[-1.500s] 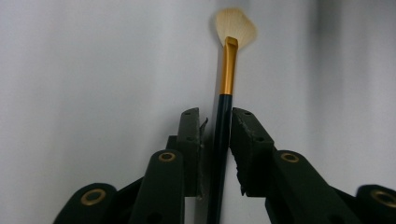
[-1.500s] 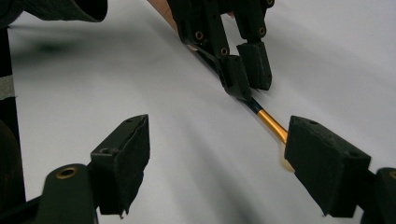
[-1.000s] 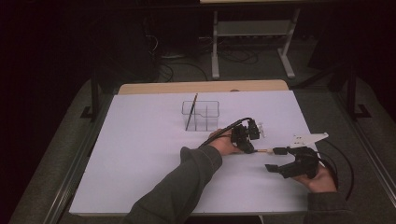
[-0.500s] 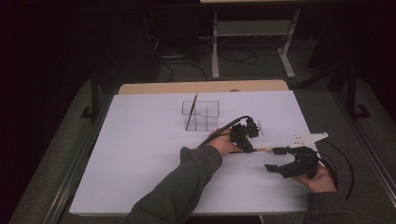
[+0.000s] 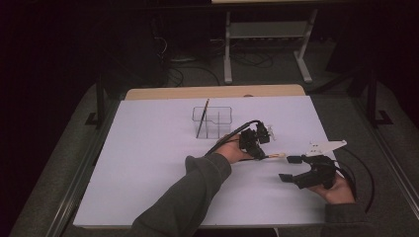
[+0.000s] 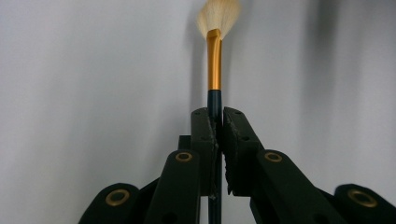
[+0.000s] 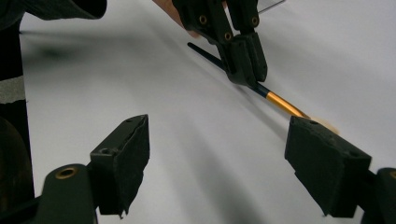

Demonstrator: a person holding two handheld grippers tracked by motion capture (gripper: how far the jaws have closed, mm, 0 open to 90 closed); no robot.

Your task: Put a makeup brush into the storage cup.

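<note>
Black left gripper (image 6: 218,126) still clamps brush (image 6: 214,60); nothing moved.

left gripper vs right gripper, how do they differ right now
The left gripper is shut on the brush, its jaws pinched on the dark handle just below the gold ferrule; the right gripper stands wide open with nothing between its jaws. In the high view the left gripper sits nearer the clear organizer, while the right gripper lies toward the table's near right edge. Both are black, two-jawed and hand-held.
</note>
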